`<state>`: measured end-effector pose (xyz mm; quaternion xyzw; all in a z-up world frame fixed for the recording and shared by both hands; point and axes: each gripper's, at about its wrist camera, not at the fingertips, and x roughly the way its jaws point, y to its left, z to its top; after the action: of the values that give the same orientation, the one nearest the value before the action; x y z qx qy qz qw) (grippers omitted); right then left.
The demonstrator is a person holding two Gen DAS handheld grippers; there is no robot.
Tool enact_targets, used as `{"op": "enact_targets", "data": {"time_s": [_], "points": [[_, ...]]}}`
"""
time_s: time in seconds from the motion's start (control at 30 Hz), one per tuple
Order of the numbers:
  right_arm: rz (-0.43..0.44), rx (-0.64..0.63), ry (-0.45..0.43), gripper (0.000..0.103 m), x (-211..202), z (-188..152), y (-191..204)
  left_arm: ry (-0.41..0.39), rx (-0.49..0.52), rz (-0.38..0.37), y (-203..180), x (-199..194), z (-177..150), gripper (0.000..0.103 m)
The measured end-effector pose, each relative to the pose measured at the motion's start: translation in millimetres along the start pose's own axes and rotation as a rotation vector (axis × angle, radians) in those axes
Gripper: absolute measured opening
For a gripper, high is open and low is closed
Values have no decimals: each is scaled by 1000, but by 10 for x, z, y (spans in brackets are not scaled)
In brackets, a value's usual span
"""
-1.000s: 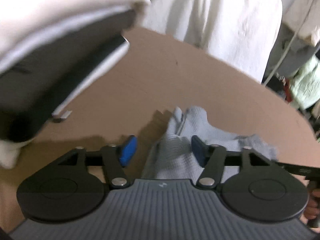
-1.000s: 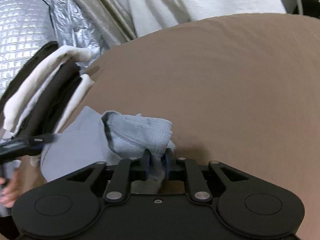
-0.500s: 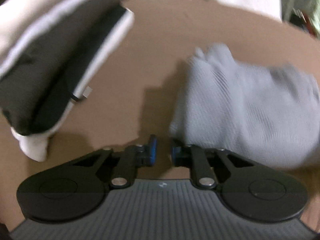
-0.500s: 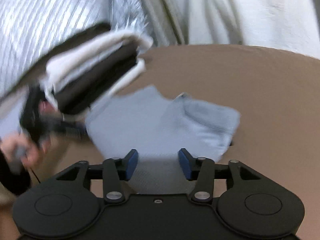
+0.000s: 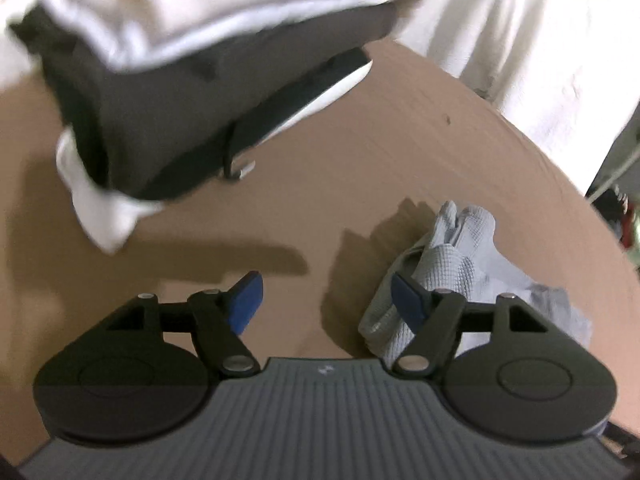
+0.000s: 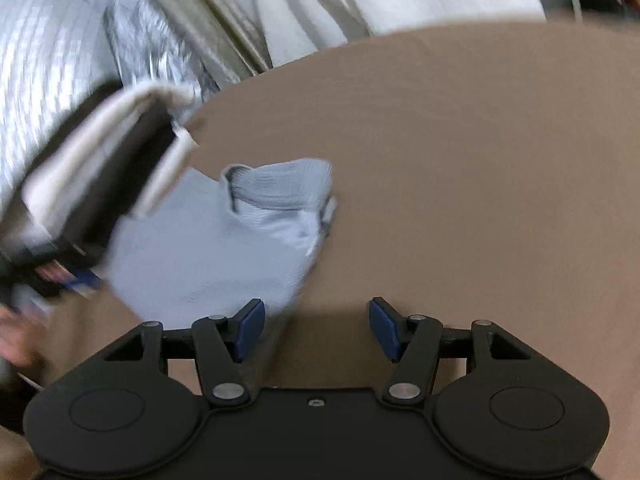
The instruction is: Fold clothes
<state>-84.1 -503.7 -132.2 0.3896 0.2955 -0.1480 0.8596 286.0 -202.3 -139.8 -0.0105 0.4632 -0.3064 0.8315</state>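
Note:
A light grey waffle-knit garment (image 5: 456, 276) lies crumpled on the brown table (image 5: 400, 152), partly behind my left gripper's right finger. My left gripper (image 5: 326, 304) is open and holds nothing; the cloth sits just to its right. In the right wrist view the same grey garment (image 6: 224, 240) lies left of centre. My right gripper (image 6: 316, 328) hangs open above bare table, its left finger at the cloth's near edge. A stack of folded white and black clothes (image 5: 192, 64) rests at the table's far left, also seen as the stack (image 6: 104, 172) in the right wrist view.
White fabric (image 5: 520, 24) hangs behind the table's far edge. Silver quilted foil (image 6: 52, 52) covers the wall at the left. A hand (image 6: 16, 332) on the other gripper shows at the left edge of the right wrist view. Bare table (image 6: 480, 160) stretches to the right.
My right gripper let go of the grey garment, opened wide and drew back to the right. My left gripper shut briefly, then opened again, now left of the cloth.

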Motion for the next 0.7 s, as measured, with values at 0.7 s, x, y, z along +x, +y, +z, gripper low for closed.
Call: {"op": "enact_targets", "data": {"time_s": [0.7], "points": [[353, 1018, 74, 87, 814, -609, -170, 29, -233, -219, -382, 909, -278, 69]]}}
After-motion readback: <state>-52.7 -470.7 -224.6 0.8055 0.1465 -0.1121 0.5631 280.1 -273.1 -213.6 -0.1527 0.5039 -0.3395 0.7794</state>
